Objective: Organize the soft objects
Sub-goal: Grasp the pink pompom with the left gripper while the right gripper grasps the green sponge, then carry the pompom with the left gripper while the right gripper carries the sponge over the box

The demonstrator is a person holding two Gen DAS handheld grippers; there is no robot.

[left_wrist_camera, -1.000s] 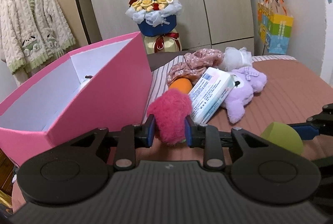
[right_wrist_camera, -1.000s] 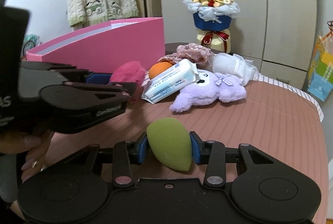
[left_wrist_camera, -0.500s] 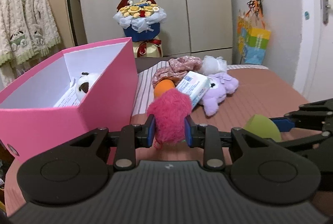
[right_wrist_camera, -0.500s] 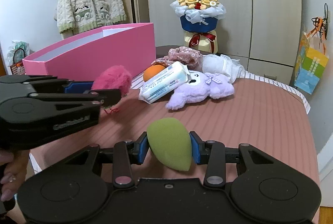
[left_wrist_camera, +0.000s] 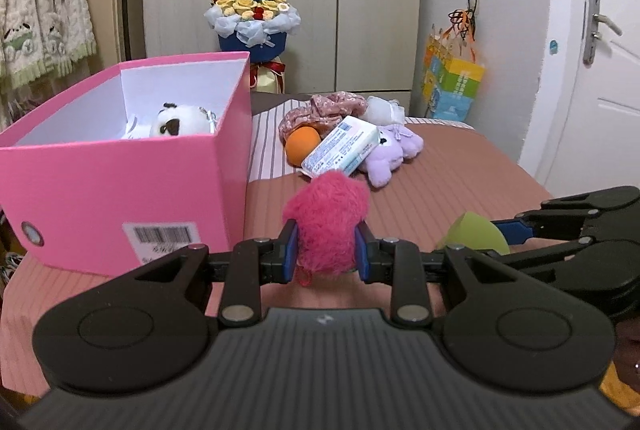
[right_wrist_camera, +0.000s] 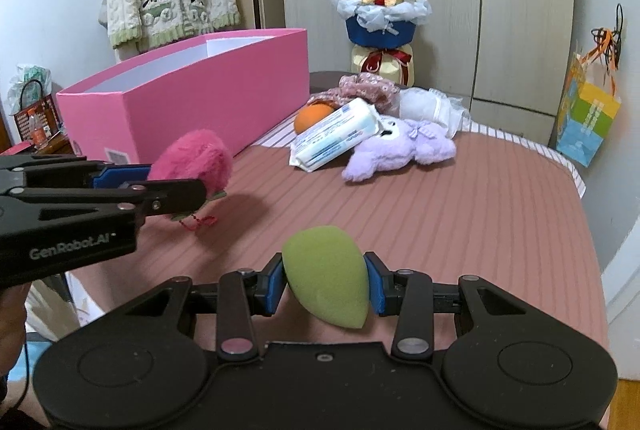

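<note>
Now pompom [left_wrist_camera: 326,220] – between left tongs [left_wrist_camera: 326,256]

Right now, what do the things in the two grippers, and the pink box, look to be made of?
Pink pom-pom: fluffy synthetic fur, judging by its long fuzzy fibres.
Green teardrop sponge: matte, finely porous foam, likely.
Pink box: smooth matte cardboard, probably; crisp folded edges, white inside.

Box [left_wrist_camera: 120,186] left on bed [left_wrist_camera: 460,174]; toy pile [left_wrist_camera: 352,138] right of it; bouquet [left_wrist_camera: 252,18] behind; panda toy [left_wrist_camera: 180,120] in box.
</note>
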